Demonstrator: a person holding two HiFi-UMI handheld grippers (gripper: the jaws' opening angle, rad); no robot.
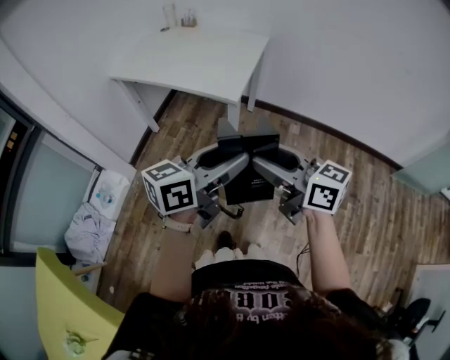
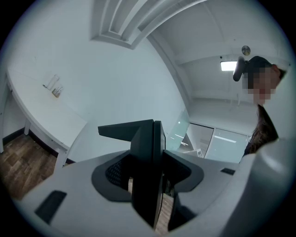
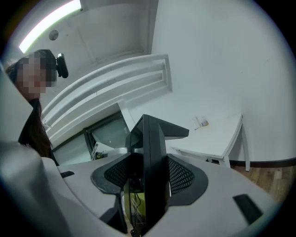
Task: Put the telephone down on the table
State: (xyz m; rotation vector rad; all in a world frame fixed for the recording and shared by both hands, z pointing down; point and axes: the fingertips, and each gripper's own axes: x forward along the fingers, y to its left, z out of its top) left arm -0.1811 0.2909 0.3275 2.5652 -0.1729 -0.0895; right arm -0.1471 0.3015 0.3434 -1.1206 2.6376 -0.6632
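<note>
I hold a flat black telephone (image 1: pixel 250 180) in the air above the wooden floor, gripped from both sides. My left gripper (image 1: pixel 235 160) is shut on its left edge and my right gripper (image 1: pixel 264 163) on its right edge. In the left gripper view the telephone (image 2: pixel 147 157) stands edge-on between the pads of the left gripper (image 2: pixel 148 183). The right gripper view shows the telephone (image 3: pixel 150 166) clamped the same way in the right gripper (image 3: pixel 147 185). A white table (image 1: pixel 211 63) stands ahead against the wall, also visible as the table (image 2: pixel 41 115) and the table (image 3: pixel 217 136).
Small glass items (image 1: pixel 179 17) sit at the table's far edge. A dark cord (image 1: pixel 235 209) dangles under the telephone. A heap of white cloth (image 1: pixel 90 228) and a yellow surface (image 1: pixel 67 302) lie at the lower left beside a glass partition (image 1: pixel 42 190).
</note>
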